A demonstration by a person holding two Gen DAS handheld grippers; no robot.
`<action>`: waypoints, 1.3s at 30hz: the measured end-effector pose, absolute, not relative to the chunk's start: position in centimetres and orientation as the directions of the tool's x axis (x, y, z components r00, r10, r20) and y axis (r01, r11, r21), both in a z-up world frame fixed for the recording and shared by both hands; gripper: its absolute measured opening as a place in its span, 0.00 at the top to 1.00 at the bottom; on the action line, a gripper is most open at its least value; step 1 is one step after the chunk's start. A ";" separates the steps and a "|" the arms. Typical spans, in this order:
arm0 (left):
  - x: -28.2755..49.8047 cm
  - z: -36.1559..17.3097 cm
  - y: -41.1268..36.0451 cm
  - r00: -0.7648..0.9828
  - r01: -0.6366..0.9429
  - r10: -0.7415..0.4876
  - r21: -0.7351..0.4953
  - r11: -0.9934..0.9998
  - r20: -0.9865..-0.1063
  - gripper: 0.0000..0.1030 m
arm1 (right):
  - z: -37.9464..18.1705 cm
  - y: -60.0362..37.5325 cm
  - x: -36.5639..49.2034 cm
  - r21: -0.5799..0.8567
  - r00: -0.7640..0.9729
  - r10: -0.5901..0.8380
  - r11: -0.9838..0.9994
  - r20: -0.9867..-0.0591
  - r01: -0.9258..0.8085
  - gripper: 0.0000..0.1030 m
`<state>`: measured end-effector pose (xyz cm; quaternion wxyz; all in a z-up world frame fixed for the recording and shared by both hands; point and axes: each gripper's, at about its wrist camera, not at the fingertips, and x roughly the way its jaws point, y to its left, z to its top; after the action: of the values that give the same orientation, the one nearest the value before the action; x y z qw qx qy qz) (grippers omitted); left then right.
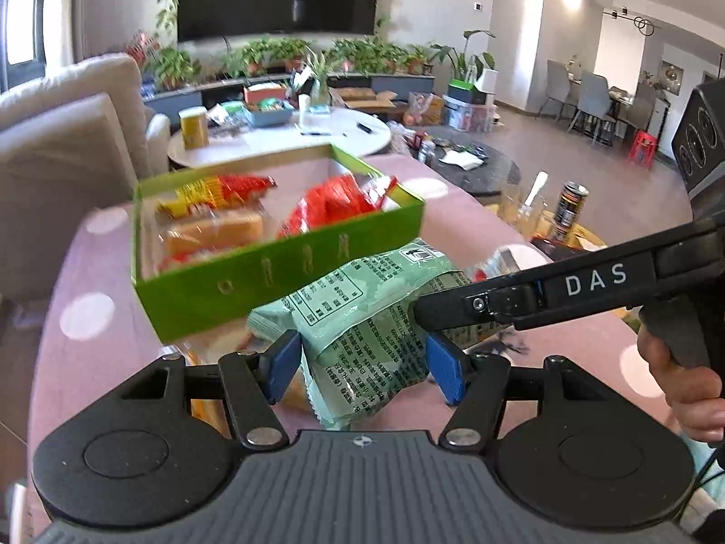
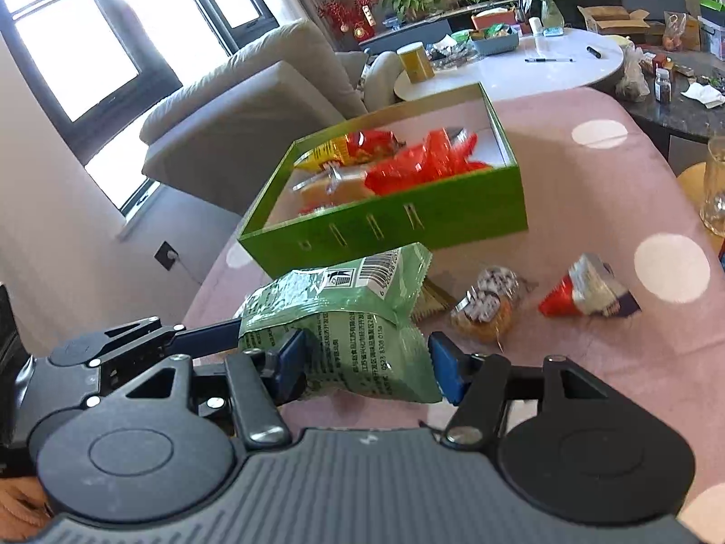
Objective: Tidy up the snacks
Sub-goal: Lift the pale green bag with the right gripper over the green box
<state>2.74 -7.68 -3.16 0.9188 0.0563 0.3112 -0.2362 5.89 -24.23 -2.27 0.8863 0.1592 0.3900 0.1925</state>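
Both my grippers clamp one pale green snack packet: the left gripper at its lower end, the right gripper likewise. The green box lies just beyond, upper left of the packet, with its long side facing me.

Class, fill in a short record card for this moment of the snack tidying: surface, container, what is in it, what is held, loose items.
surface: pink cloth with white dots
container: green box, open
in box: red packets, yellow-red packet, bread-like pack
held: green snack bag, gripped by left tongs and right tongs together
loose on cloth: round cookie pack, red-silver packet
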 end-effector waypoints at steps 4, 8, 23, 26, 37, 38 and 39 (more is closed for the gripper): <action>3.1 -2.2 -7.6 0.694 0.499 -0.438 -0.057 0.865 -0.571 0.43 | -1.3 -23.8 6.8 0.450 0.635 0.483 0.863 -0.603 -0.229 0.40; 2.9 -1.7 -8.6 0.704 0.531 -0.453 -0.018 0.847 -0.546 0.41 | -0.8 -22.9 7.2 0.495 0.601 0.552 0.823 -0.578 -0.279 0.40; 4.2 -5.2 -4.0 0.678 0.349 -0.340 -0.121 0.929 -0.652 0.24 | -2.4 -24.6 9.3 0.367 0.625 0.447 0.893 -0.640 -0.261 0.31; 3.9 -6.1 -4.3 0.653 0.359 -0.341 -0.119 0.926 -0.676 0.22 | -2.3 -23.1 10.1 0.356 0.593 0.489 0.872 -0.640 -0.335 0.17; 5.9 -9.1 -5.1 0.590 0.355 -0.363 -0.173 0.919 -0.721 0.26 | -2.9 -17.6 11.0 0.147 0.569 0.423 0.872 -0.705 -0.467 0.32; 5.9 -9.1 -5.2 0.598 0.360 -0.362 -0.164 0.918 -0.715 0.27 | -3.3 -18.1 11.1 0.183 0.551 0.427 0.878 -0.717 -0.442 0.34; 5.9 -9.1 -5.2 0.597 0.372 -0.364 -0.155 0.915 -0.715 0.28 | -3.3 -18.8 11.0 0.225 0.541 0.443 0.878 -0.715 -0.422 0.35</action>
<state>5.85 -5.23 -9.09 0.8936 0.0053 0.3987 -0.2060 11.03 -18.77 -3.32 0.8776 0.0128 0.4111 0.2464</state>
